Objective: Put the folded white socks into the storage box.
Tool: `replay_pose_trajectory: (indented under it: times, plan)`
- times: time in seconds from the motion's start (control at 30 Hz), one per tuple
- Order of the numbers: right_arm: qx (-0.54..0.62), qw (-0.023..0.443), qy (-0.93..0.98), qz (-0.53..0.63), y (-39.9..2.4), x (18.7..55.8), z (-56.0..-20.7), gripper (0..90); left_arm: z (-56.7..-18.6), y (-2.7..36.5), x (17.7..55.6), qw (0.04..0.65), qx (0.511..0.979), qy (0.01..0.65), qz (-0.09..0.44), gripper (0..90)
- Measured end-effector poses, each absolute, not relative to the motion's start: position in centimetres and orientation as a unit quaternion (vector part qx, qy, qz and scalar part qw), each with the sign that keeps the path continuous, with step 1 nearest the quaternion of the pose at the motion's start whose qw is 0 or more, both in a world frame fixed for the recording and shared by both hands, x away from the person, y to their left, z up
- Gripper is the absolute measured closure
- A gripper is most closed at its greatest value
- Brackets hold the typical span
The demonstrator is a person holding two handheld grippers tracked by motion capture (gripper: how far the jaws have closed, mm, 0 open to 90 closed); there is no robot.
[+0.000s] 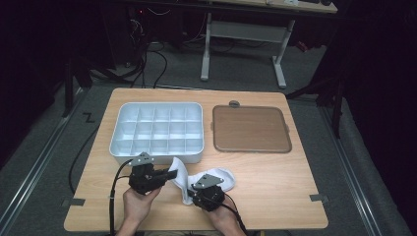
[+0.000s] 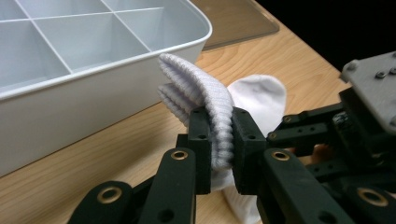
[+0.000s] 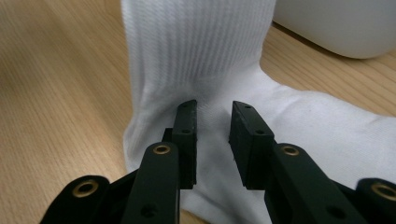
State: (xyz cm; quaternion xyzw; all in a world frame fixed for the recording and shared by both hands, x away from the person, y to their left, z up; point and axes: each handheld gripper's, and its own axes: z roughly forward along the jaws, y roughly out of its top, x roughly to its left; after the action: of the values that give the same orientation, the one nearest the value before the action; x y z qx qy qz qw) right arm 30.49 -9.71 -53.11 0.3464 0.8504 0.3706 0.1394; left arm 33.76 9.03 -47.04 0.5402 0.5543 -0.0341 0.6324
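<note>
Two grippers work on one white sock [image 1: 206, 178] at the near edge of the wooden table [image 1: 275, 187]. The left gripper [image 1: 169, 174] has its jaws clamped on the ribbed cuff of the sock [image 2: 205, 100], lifting that end off the table just beside the near right corner of the white divided tray [image 1: 156, 132]; in the left gripper view the cuff is pinched flat between the two black pads. The right gripper [image 3: 212, 135] hangs over the heel part of the sock [image 3: 299, 126], which lies on the wood; its jaws stand apart with the fabric under the gap, and I cannot tell whether the tips touch it. To the right of the tray, well apart from the sock, lies a brown lid [image 1: 250, 129].
</note>
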Motion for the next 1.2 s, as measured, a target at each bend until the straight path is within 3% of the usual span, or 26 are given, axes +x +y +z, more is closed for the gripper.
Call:
replay_pose_trajectory:
  times: [0.37,0.5,0.97,1.1,1.2]
  plan:
    - [0.333,0.134,0.853,0.378,-8.3,30.0,-53.2,69.7,-46.9,8.6,33.9,0.639,0.541,0.544,-0.053,80.6]
    - [0.336,0.128,0.855,0.375,-9.0,29.9,-52.7,61.2,-46.4,8.3,33.7,0.632,0.559,0.535,-0.041,80.7]
    - [0.434,0.201,0.795,0.373,-18.5,30.8,-49.8,59.6,-46.4,7.8,33.6,0.618,0.58,0.531,-0.027,80.7]
    - [0.451,0.199,0.79,0.365,-19.6,31.3,-50.0,59.2,-46.2,7.6,33.5,0.615,0.584,0.529,-0.025,80.7]
    - [0.468,0.179,0.786,0.362,-20.6,32.0,-50.8,64.0,-46.1,7.4,33.5,0.615,0.588,0.525,-0.023,80.7]
